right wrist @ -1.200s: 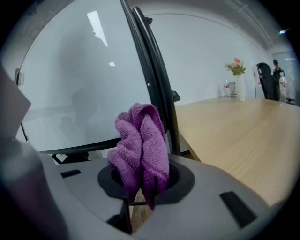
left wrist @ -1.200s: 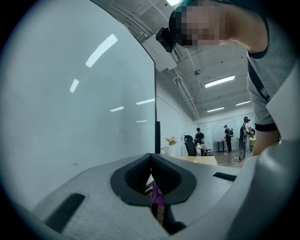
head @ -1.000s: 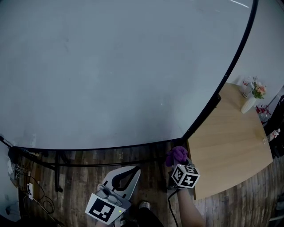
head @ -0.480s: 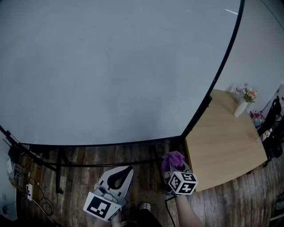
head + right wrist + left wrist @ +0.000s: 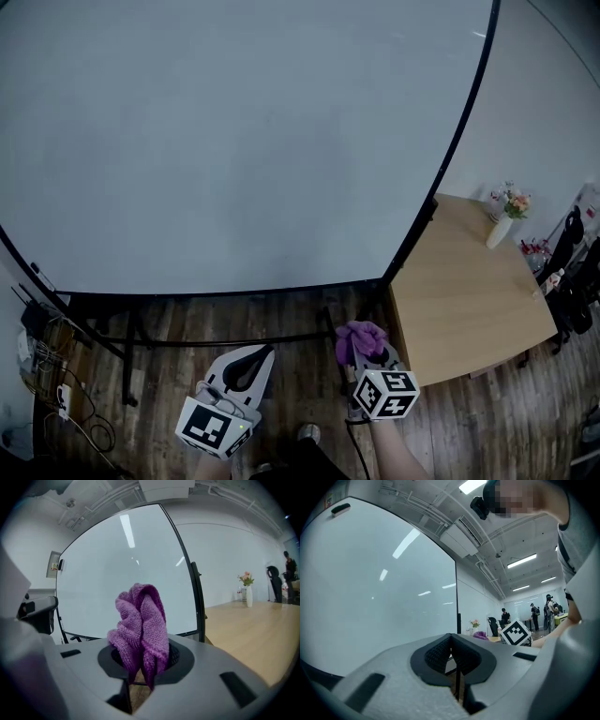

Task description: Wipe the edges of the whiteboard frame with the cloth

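Whiteboard (image 5: 234, 141): large, pale and blank, bordered by a thin black frame (image 5: 452, 155). It is carried on a dark metal stand (image 5: 122, 347) above a wood-plank floor (image 5: 169, 394).

Right gripper (image 5: 367, 354): low in the head view, at about 5 o'clock, with the marker cube toward the person. The jaws are clenched on a purple cloth (image 5: 359, 339). In the right gripper view the cloth (image 5: 140, 625) stands up from between the jaws in a bunched, folded wad, and its lower end is pinched at the pads. The cloth is just below the board's lower right corner and apart from the frame. The frame's right edge rises at 1 o'clock from the cloth.

Left gripper (image 5: 246, 364): at about 7 o'clock in the head view, beside the right one and well below the board's bottom edge. In the left gripper view its jaws (image 5: 451, 648) are pressed together with nothing between them.

Surroundings: a light wooden table (image 5: 469, 309) sits at 4 o'clock, next to the board's right edge. A white vase of flowers (image 5: 500, 225) stands at its far corner. Loose cables (image 5: 56, 394) lie on the floor at 8 o'clock.
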`<state>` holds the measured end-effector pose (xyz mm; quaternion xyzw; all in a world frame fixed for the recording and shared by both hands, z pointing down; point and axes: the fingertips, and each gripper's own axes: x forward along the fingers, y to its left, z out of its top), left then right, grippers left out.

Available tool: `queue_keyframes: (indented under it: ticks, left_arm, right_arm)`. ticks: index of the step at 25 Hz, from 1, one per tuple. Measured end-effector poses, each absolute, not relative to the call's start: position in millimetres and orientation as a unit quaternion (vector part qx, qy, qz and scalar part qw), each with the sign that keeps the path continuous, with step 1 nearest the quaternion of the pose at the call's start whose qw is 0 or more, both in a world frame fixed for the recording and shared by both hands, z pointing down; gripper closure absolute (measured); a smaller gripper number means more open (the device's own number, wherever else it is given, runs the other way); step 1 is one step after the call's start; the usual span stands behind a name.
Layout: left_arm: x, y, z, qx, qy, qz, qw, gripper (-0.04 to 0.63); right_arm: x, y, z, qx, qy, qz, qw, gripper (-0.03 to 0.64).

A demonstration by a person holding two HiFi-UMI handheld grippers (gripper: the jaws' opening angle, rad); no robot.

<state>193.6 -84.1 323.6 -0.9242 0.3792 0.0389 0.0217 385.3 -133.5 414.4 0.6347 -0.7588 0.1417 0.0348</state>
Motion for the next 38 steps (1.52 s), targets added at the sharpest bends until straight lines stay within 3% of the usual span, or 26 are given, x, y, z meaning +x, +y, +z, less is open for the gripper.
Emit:
queue_keyframes:
  ticks: [20,38]
  left_arm:
    - [153,-7,301,-0.917,0.393,0.055,0.033,0.578]
    - [167,29,280,-0.889,0.450,0.069,0.044,0.579]
  right_arm:
    - [330,-28,362,0.611,-0.787,0.080,0.017,0.534]
    - [332,7,327,0.548,-0.835,0.042,0.002,0.534]
